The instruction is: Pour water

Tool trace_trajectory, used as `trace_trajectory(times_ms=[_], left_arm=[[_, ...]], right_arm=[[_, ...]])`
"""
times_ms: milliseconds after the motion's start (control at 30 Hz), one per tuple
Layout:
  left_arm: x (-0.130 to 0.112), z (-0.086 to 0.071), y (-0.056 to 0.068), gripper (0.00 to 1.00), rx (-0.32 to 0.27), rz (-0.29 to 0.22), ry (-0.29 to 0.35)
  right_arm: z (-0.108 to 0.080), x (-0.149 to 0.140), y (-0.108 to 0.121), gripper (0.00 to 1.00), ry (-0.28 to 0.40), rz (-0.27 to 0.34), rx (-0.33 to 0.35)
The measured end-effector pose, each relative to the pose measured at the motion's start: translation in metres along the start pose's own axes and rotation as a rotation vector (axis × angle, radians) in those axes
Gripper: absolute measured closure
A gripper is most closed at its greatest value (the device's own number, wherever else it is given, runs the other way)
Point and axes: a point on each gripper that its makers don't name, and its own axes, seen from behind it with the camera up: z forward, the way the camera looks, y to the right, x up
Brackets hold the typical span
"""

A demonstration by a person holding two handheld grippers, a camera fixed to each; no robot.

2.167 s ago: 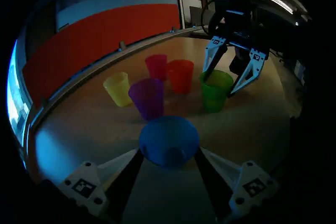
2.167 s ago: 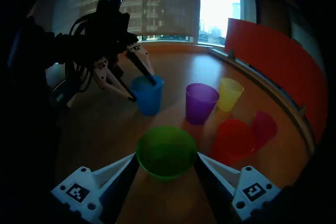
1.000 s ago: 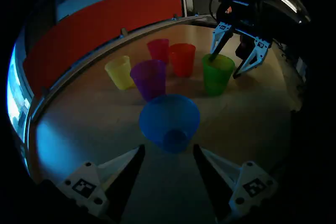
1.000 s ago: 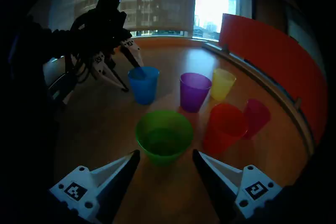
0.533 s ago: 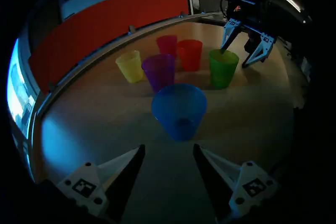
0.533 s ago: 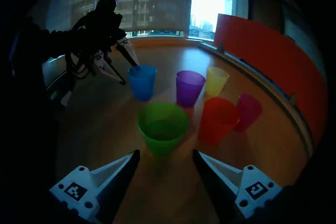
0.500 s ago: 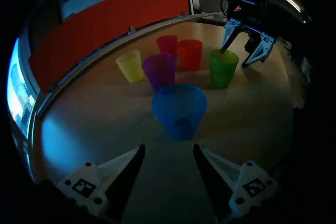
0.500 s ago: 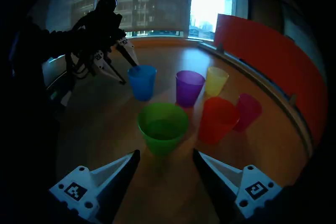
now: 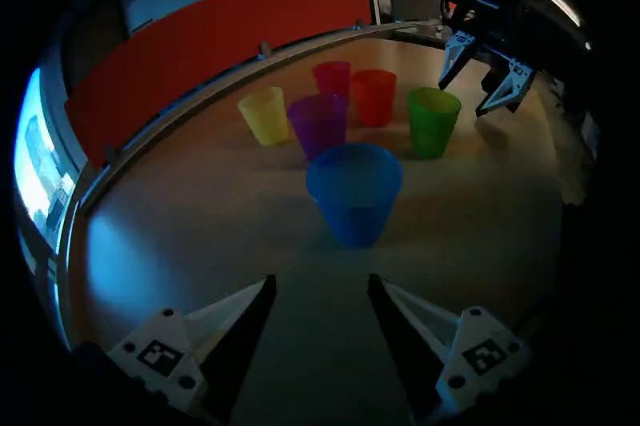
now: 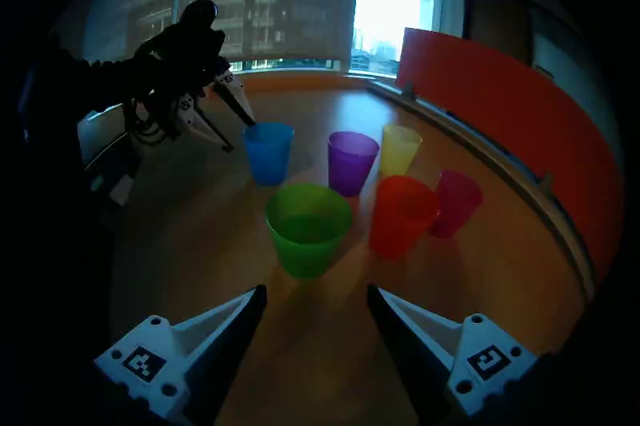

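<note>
While the blue cup stands upright on the wooden table just ahead of the left gripper, the green cup stands the same way in front of the right gripper. Both tongs are spread wide, gripping nothing and clear of the cups. A purple cup, yellow cup, red cup and pink cup cluster just beside them.
</note>
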Motion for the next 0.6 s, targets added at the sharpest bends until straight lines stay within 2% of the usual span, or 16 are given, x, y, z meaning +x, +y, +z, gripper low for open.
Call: trace_trajectory(times_ms=[100,300,400,500,600], left_arm=[[0.000,-0.001,-0.001,0.16,0.009,-0.003,0.003],[0.003,-0.006,-0.010,0.16,0.037,-0.065,0.025],[-0.001,-0.010,-0.019,0.16,0.068,-0.105,0.031],[-0.003,-0.017,-0.033,0.16,0.128,-0.147,0.033],[-0.002,-0.025,-0.042,0.16,0.159,-0.190,0.044]], right_arm=[[-0.003,-0.001,0.001,0.03,-0.004,-0.001,-0.010],[-0.007,0.000,0.005,0.03,0.009,0.023,-0.047],[-0.010,0.000,0.006,0.03,0.015,0.041,-0.066],[-0.012,-0.002,0.007,0.03,0.014,0.061,-0.086],[-0.015,-0.005,0.009,0.03,0.009,0.102,-0.114]])
